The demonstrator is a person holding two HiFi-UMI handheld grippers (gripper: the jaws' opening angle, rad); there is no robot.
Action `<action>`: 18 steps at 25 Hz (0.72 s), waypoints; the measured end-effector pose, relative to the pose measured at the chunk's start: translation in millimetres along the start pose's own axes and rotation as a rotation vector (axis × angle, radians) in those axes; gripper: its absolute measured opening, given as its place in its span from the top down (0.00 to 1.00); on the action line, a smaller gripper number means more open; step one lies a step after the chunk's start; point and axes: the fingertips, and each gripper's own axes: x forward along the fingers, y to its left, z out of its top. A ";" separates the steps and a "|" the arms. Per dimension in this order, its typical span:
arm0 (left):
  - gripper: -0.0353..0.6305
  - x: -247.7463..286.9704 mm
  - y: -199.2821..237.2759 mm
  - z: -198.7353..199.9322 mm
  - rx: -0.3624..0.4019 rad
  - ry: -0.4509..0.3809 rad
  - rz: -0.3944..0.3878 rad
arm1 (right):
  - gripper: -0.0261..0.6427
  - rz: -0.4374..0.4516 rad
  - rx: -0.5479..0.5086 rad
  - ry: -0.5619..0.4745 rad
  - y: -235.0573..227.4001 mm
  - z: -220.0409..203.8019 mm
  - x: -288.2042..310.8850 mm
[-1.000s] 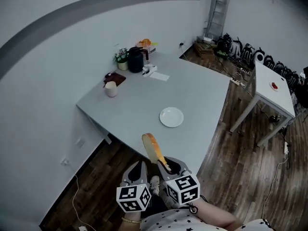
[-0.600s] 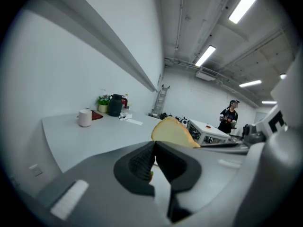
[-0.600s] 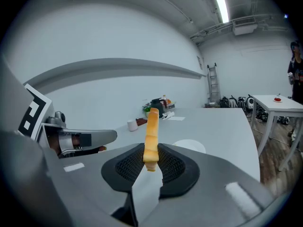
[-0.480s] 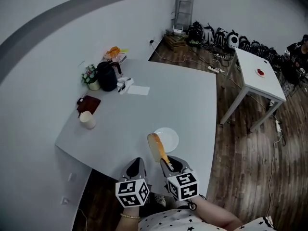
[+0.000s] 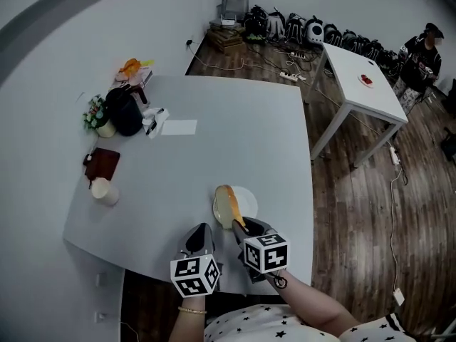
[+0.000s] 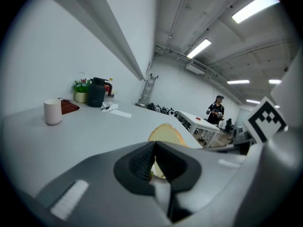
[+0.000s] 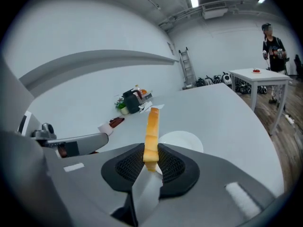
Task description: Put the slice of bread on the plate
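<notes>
A slice of bread (image 5: 226, 206) with a golden crust stands on edge, pinched at its lower end by my right gripper (image 5: 240, 228), which is shut on it. In the right gripper view the bread (image 7: 152, 131) rises straight from between the pads, with the white plate (image 7: 182, 140) just beyond it. The plate (image 5: 247, 199) lies on the grey table (image 5: 235, 134) near its front edge, and the slice hangs over the plate's left part. My left gripper (image 5: 201, 235) hovers to the left of it, jaws together and holding nothing. In the left gripper view the bread (image 6: 166, 133) shows behind the jaws.
At the table's left stand a pale mug (image 5: 104, 191), a brown pad (image 5: 102, 162), a black kettle (image 5: 127, 112) and a small plant (image 5: 95, 114), with a paper sheet (image 5: 179, 127) nearby. A second white table (image 5: 361, 80) and a person (image 5: 420, 48) are at the far right.
Both grippers have moved forward from beyond the table's front edge to over the tabletop. The held bread now hangs over the plate.
</notes>
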 end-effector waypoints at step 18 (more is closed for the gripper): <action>0.94 55.6 -4.0 2.8 -0.014 0.027 -0.060 | 0.64 -0.146 -0.057 0.078 -45.4 -2.8 20.9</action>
